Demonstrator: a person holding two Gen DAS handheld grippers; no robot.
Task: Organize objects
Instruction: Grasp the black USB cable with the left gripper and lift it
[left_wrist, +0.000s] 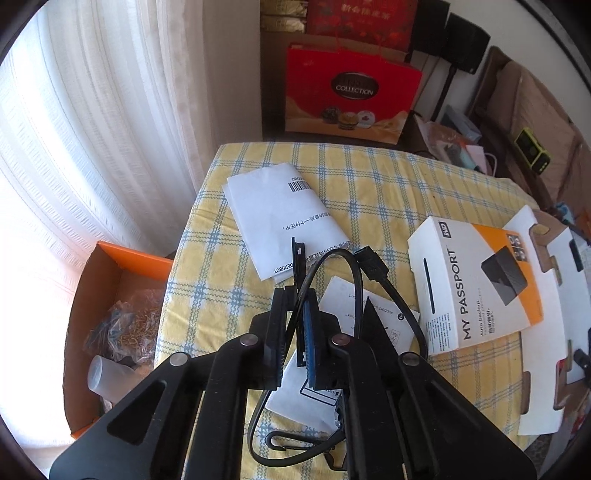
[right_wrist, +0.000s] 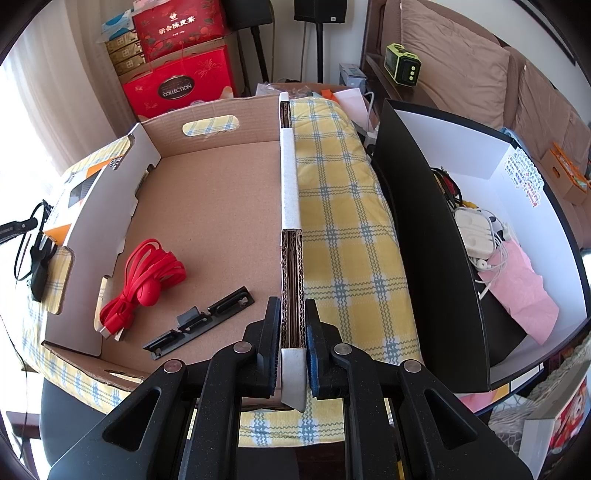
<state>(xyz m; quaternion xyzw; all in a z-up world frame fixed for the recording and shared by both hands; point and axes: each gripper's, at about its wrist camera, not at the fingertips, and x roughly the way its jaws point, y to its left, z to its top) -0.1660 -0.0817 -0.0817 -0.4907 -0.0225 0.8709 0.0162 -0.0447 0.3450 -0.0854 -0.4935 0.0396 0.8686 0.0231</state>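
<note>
Pinching black cable and thin black strip in our left gripper; our right gripper clamps cardboard box wall.

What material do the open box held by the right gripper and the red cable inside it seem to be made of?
Open box: corrugated cardboard, matte brown inside with a white outer face; the fluted layers show on the cut wall edge that the right gripper clamps. Red cable: probably rubber or soft plastic, flat and smooth with a slight sheen, though the look leaves it open.

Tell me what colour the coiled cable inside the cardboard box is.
Red. The coiled cable shows best in the right wrist view.
</note>
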